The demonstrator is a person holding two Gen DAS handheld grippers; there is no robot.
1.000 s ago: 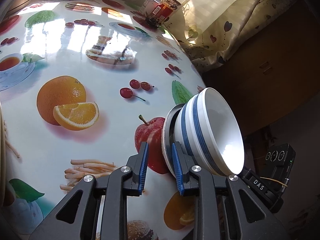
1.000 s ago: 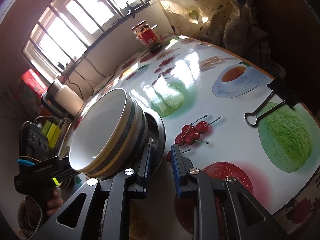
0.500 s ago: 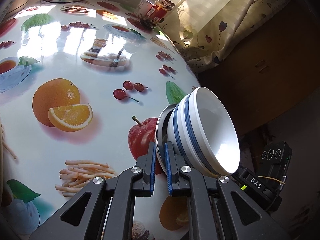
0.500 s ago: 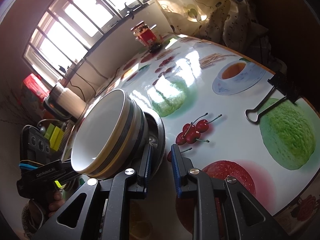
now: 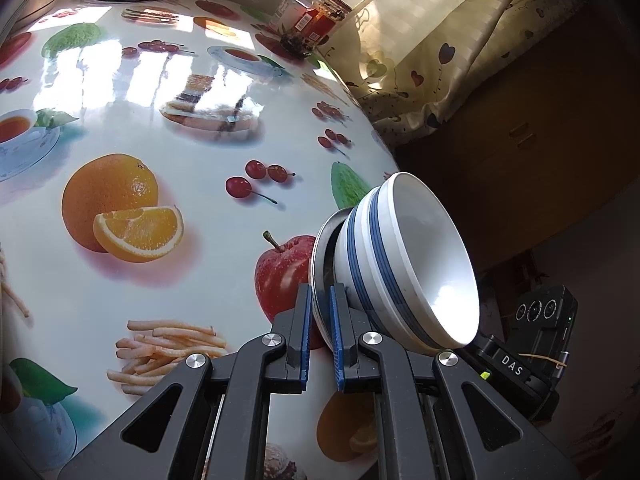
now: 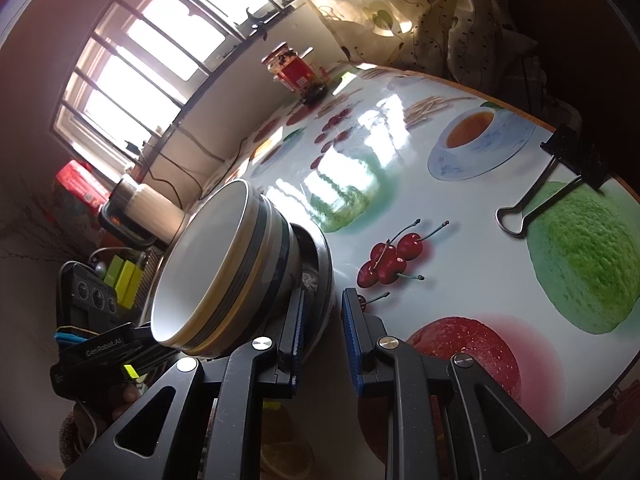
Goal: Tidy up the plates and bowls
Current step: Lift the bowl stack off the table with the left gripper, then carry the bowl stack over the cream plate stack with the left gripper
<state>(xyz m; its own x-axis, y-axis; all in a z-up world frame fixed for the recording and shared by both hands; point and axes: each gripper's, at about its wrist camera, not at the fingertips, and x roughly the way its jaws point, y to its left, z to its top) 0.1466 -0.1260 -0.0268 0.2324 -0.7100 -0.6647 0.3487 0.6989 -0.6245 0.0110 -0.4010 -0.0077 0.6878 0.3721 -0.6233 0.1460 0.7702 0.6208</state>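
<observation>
The left claw (image 5: 319,334) pinches the metal plate (image 5: 322,258) by its rim at lower centre, above the bench (image 5: 192,200). The right claw (image 6: 323,334) grips the opposite rim (narrow). The striped bowl (image 5: 404,256) rides tilted on the plate, between both.

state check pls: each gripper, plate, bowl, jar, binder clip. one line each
left gripper: shut on plate rim
right gripper: jaws apart around the plate's edge; grip unclear
plate: steeply tilted in view
bowl: empty, sitting in plate, tilted with it
jar: lid on, at table's far edge
binder clip: clamped on table edge, handles flat
</observation>
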